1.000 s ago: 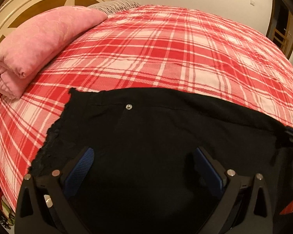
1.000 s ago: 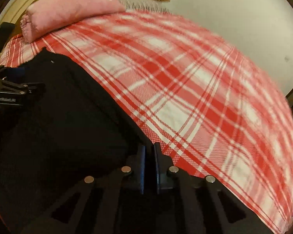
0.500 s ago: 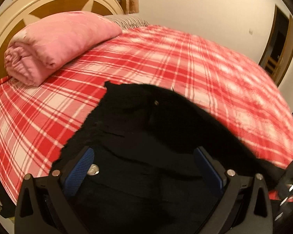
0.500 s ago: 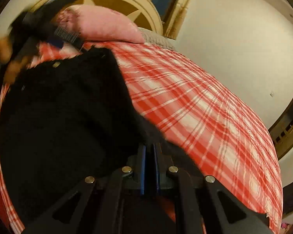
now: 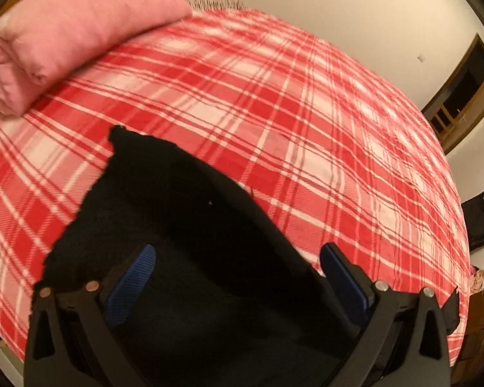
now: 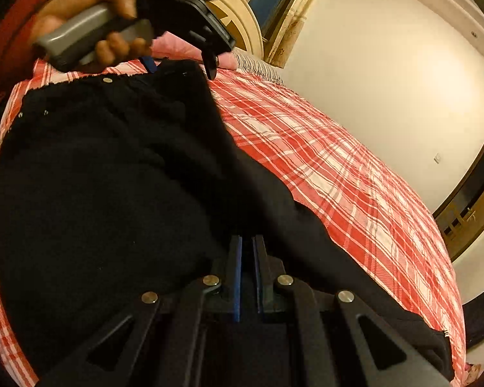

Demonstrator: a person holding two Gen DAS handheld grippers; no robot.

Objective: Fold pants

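Currently the black pants (image 6: pixel 106 193) lie on the bed's red plaid cover (image 5: pixel 306 148), with one edge raised and carried across. The right gripper (image 6: pixel 247 251) has its blue pads pressed nearly together on a fold of the black cloth. The left gripper (image 5: pixel 238 277) is spread wide above the waist end and grips nothing. Judged step: the first lengthwise fold, mid-carry. The next move likely requires laying the raised edge onto the opposite side and aligning the edges before release. Only the right wrist view shows the hand (image 6: pixel 90 22) on the left tool and the waist button (image 6: pixel 106 80). Only the left wrist view shows the whole rolled pink quilt (image 5: pixel 74 32).
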